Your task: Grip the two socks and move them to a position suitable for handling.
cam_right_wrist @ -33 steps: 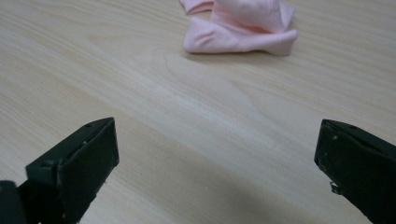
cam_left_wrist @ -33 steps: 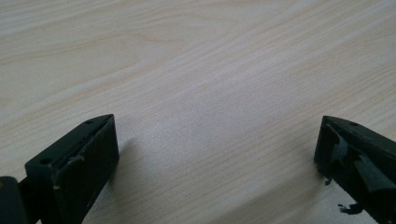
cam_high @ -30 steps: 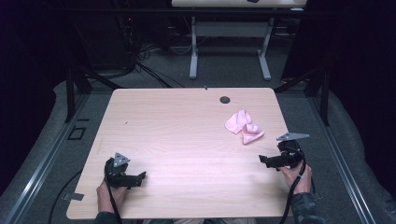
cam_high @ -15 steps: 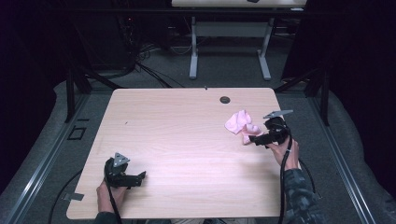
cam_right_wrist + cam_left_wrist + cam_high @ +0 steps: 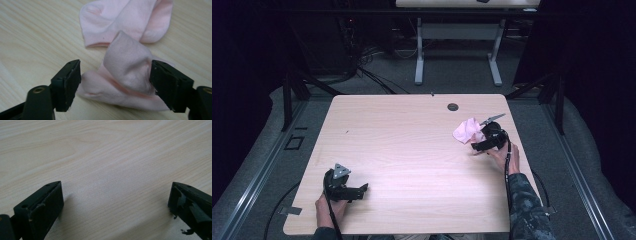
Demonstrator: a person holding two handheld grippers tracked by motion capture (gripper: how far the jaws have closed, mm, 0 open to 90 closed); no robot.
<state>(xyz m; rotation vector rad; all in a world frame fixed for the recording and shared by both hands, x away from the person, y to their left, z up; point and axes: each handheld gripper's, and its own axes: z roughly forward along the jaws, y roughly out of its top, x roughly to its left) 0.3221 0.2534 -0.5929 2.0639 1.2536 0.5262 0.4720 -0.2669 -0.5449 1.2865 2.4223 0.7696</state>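
Now the right gripper (image 5: 479, 145) is down at the pink socks (image 5: 468, 131), near the right edge of the table (image 5: 412, 150), just short of the small dark grommet (image 5: 453, 107). Looking along its own jaws, 1 sock (image 5: 130, 75) is bunched up between them, the other sock (image 5: 125, 20) lying flat just behind. The jaws have just been closing: the right-hand pad touches the raised fold, the left-hand pad stands a little clear of the fabric, so nothing is pinched yet. I'd call this the grasp step, about to bite. Next it needs to close on that fold alone, without catching the second sock, then lift straight off.

Over at the near left corner, the left gripper (image 5: 362, 189) rests on the bare wood, jaws spread wide, holding nothing.

Containers? None on the table, so I can't tell where these socks are meant to go.
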